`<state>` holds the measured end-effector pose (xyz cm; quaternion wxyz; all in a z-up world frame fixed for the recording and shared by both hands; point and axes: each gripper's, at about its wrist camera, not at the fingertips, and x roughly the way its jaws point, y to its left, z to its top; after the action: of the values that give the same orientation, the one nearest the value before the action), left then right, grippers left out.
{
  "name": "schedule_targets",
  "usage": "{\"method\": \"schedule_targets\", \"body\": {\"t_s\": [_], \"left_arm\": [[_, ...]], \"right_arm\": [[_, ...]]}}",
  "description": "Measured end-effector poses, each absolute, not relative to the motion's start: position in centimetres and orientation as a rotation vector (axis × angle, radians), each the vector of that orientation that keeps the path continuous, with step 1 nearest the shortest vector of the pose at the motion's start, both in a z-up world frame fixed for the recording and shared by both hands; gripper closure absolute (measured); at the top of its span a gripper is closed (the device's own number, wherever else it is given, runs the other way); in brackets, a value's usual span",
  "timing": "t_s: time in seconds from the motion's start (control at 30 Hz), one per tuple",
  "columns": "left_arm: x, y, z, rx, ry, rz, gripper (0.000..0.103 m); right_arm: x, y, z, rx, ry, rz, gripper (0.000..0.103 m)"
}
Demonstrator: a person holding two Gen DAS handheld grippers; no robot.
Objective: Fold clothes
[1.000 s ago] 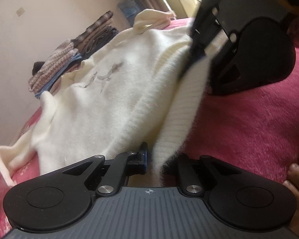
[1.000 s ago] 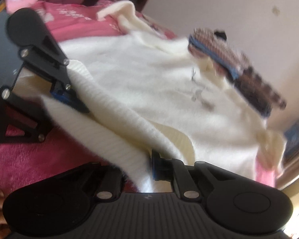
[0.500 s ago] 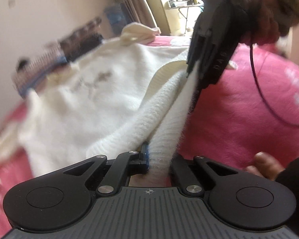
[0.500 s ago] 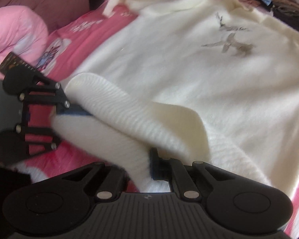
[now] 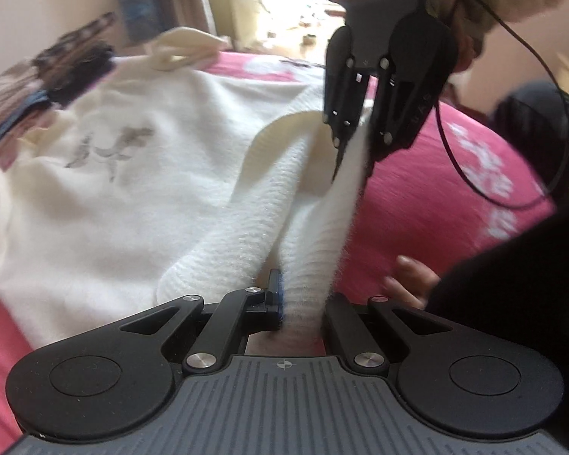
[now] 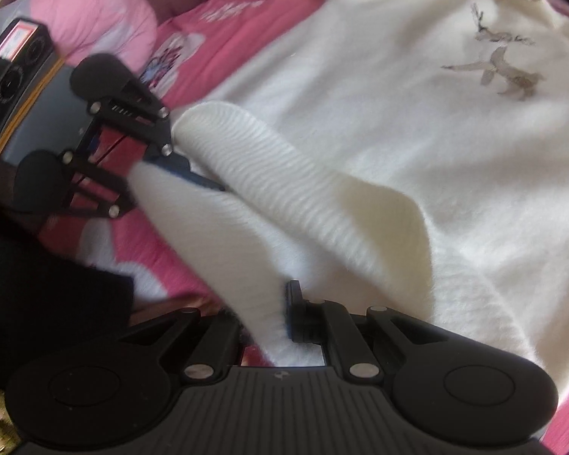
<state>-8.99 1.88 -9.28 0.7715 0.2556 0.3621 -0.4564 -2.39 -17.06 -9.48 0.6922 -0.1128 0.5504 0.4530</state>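
Pink bed (image 6: pixel 223 38); sweater hem (image 5: pixel 303 265) between grippers.

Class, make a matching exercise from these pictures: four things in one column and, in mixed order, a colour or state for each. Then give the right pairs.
Things:
1. sweater
2. blanket
3. left gripper
4. stack of clothes

States:
A. pink
B. shut on the ribbed hem
C. cream, with bird print
D. lying beyond the sweater, blurred

Pairs: 1-C, 2-A, 3-B, 4-D

I can't make out the blurred stack of folded clothes (image 5: pixel 57 72) at far left. The white sweater (image 6: pixel 398 113) runs past the frame's right edge, one sleeve unseen.
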Motion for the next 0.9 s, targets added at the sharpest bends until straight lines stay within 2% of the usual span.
{"method": "schedule_targets", "body": {"t_s": [0.33, 0.43, 0.5, 0.77, 0.9], "left_arm": [[-9.7, 1.9, -12.5, 0.547, 0.908, -1.003, 0.102], [-9.9, 1.9, -13.7, 0.543, 0.933, -0.983, 0.094], [-10.2, 2.2, -13.7, 0.541, 0.95, -0.967, 0.093], [-13.0, 4.2, -14.4, 0.507, 1.065, -0.924, 0.091], [-13.4, 6.0, -14.0, 0.474, 1.144, -0.864, 0.09]], "right_arm": [[-5.1, -16.1, -13.0, -0.258, 1.296, 0.994, 0.098], [-6.4, -16.4, -12.0, -0.276, 1.218, 0.957, 0.094], [-7.8, -17.1, -10.9, -0.259, 1.17, 0.938, 0.083], [-12.7, -21.0, -11.0, -0.119, 1.255, 0.832, 0.084], [-14.8, -23.2, -9.6, -0.058, 1.228, 0.755, 0.084]]}}
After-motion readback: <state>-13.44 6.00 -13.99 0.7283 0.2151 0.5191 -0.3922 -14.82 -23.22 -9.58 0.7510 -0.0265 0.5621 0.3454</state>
